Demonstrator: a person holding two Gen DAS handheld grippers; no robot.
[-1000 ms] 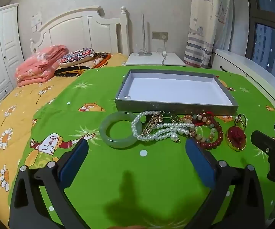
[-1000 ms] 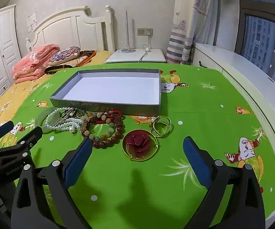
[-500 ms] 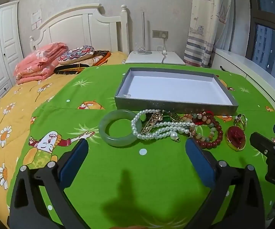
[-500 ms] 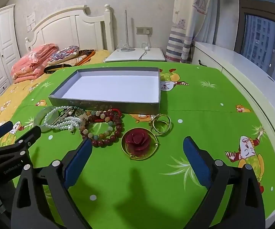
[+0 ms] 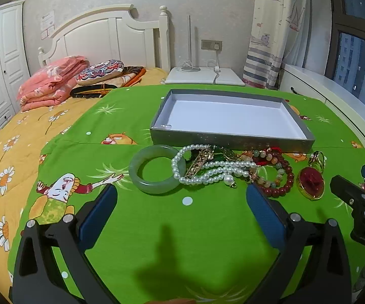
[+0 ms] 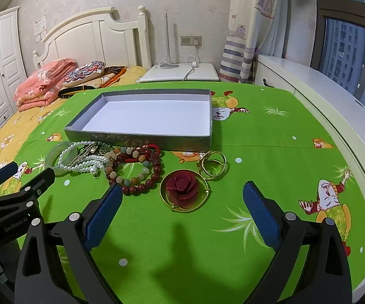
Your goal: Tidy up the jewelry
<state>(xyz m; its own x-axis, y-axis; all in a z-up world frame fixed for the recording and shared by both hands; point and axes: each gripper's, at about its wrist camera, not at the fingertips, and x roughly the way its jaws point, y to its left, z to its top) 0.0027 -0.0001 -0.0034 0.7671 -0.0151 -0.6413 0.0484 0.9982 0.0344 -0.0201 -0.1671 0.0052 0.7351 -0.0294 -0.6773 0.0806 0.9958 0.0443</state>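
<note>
Nearest the cameras, the left gripper [image 5: 181, 197] hung over the green sheet [image 5: 182, 240] with its blue pads spread wide and nothing between them. The right gripper [image 6: 181, 197] was likewise spread wide and held nothing. Just beyond the left gripper lay the jade bangle [image 5: 157, 172], with a pearl necklace [image 5: 207, 169] draped over its right edge. Touching the pearls to the right were bead bracelets [image 6: 134, 172] in a tangle. Beside them lay a red rose brooch [image 6: 183, 188] in a gold hoop, with gold rings [image 6: 212, 163] just behind it. Farther back stood the grey tray [image 6: 136, 140], its white floor bare, close behind the jewelry.
</note>
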